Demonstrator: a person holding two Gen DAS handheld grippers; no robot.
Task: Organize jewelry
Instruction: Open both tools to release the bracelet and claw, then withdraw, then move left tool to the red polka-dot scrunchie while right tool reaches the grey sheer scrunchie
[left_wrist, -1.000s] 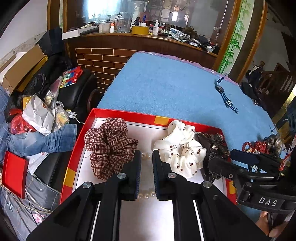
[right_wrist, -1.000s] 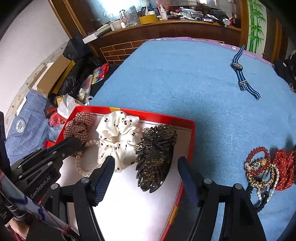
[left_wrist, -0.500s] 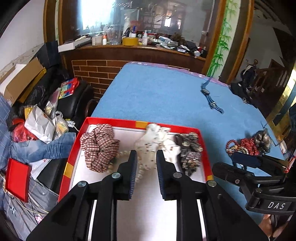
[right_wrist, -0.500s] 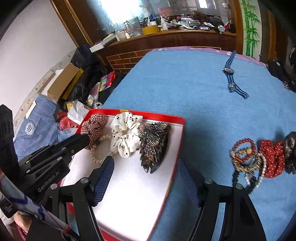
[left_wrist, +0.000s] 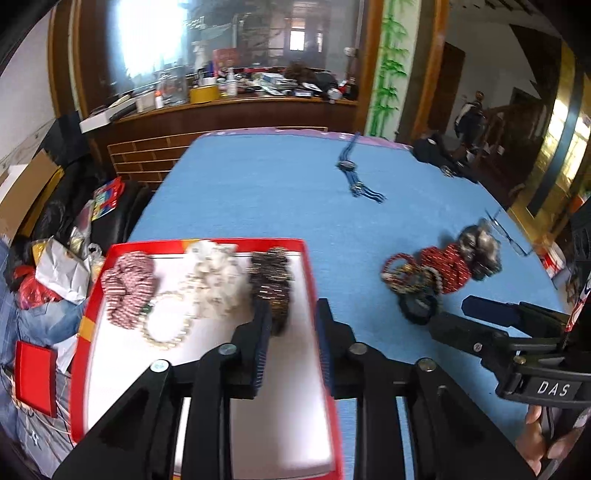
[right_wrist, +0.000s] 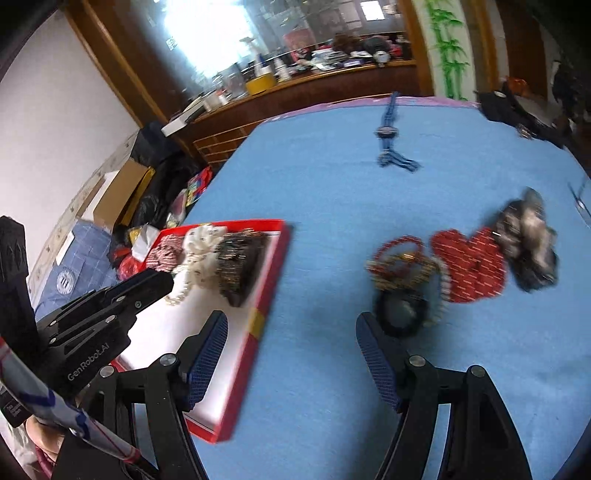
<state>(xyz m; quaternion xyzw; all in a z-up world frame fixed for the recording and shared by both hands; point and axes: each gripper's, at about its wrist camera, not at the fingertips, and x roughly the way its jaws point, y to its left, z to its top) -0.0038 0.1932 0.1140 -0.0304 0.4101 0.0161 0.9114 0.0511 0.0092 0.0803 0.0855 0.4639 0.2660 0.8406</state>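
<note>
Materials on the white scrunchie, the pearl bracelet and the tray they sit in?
White scrunchie: soft gathered fabric, matte, ruffled folds; likely a woven cloth.
Pearl bracelet: round cream beads, probably faux pearl; blur hides any sheen.
Tray: red rim, flat white floor, sharp thin walls; looks like cardboard, uncertain.

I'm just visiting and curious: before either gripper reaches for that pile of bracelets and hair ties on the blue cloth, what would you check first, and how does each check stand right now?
1. Right gripper empty and open wide: ok.
2. Left gripper empty: ok. Its jaws have just been opening, with nothing between them.
3. Pile of bracelets and red scrunchie in plain view ahead of the right gripper: ok.
4. Which bracelet lies on top of the tangle: cannot tell, the picture is blurred.
5. Free white space in the red tray for another piece: ok, the near part is bare.
6. Pieces already in the tray, such as the pearl bracelet, lying inside the rim: ok.
</note>
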